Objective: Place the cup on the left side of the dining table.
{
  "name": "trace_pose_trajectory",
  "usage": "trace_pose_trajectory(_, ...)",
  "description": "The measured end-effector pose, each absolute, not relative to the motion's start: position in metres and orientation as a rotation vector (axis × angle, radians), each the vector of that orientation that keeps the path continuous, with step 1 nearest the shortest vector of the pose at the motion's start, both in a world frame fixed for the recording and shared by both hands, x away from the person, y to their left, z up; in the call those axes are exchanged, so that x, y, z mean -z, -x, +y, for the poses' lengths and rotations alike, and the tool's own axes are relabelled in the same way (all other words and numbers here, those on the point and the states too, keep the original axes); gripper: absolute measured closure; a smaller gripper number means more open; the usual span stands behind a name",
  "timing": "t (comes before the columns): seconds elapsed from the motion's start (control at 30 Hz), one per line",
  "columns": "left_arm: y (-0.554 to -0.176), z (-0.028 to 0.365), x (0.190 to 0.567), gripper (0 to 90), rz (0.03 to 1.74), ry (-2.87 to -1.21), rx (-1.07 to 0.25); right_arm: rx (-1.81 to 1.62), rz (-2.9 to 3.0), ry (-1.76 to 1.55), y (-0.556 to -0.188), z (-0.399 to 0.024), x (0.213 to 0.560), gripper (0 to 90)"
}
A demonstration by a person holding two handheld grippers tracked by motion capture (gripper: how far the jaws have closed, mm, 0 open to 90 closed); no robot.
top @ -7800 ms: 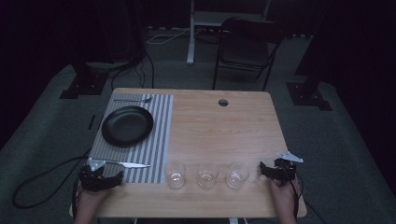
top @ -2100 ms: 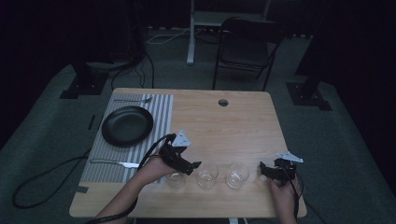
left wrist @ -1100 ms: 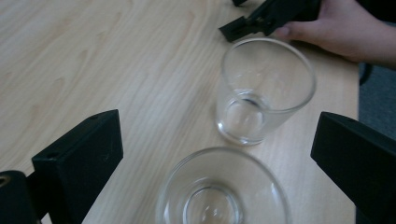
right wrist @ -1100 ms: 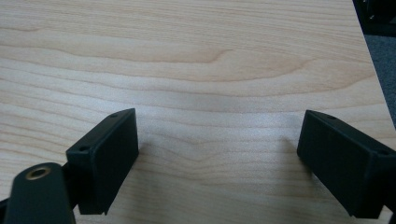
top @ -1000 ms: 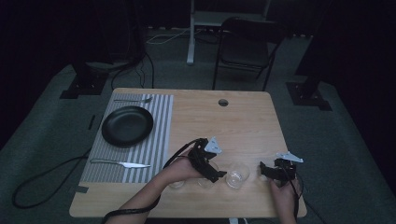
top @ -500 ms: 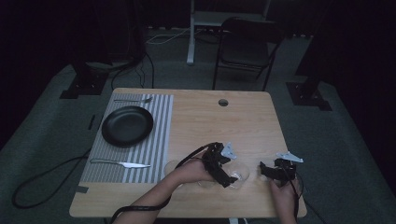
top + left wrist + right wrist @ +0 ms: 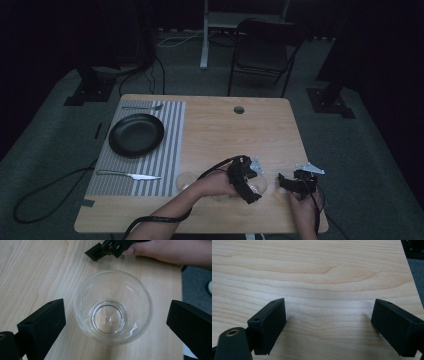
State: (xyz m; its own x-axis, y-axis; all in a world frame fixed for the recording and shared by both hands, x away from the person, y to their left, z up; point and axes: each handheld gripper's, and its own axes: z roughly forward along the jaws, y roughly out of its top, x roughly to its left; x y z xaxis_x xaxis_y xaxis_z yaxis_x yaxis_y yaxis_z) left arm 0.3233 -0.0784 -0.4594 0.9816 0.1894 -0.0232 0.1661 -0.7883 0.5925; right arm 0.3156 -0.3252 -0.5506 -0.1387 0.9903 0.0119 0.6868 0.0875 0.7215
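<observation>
Clear glass (image 7: 113,306) stands upright between our left gripper (image 7: 117,322) jaws, spread wide and untouching; right gripper (image 7: 332,327) released, farther away.

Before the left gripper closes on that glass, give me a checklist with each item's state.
1. Left gripper open wide: ok.
2. Glass between its jaws, gaps on both sides: ok.
3. Glass upright, looks empty: ok.
4. Jaw height against the glass wall: cannot tell from the left gripper view.
5. Right gripper open over bare table, holding nothing: ok.
6. Right gripper close beyond the glass; room to lift: cannot tell.
</observation>
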Motion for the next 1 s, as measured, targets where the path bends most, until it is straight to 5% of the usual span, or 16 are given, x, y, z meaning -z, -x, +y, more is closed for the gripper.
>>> trace_pose_trajectory(0.57,-0.326,-0.102,0.471,2.7,0.273,-2.619,-0.085,-0.814,1.883,-1.645,-0.316,-0.325,0.551,12.1)
trace_pose_trajectory(1.0,-0.325,-0.109,0.474,18.0,0.236,-2.695,-0.134,-0.814,1.883,-1.645,-0.316,-0.325,0.551,12.1)
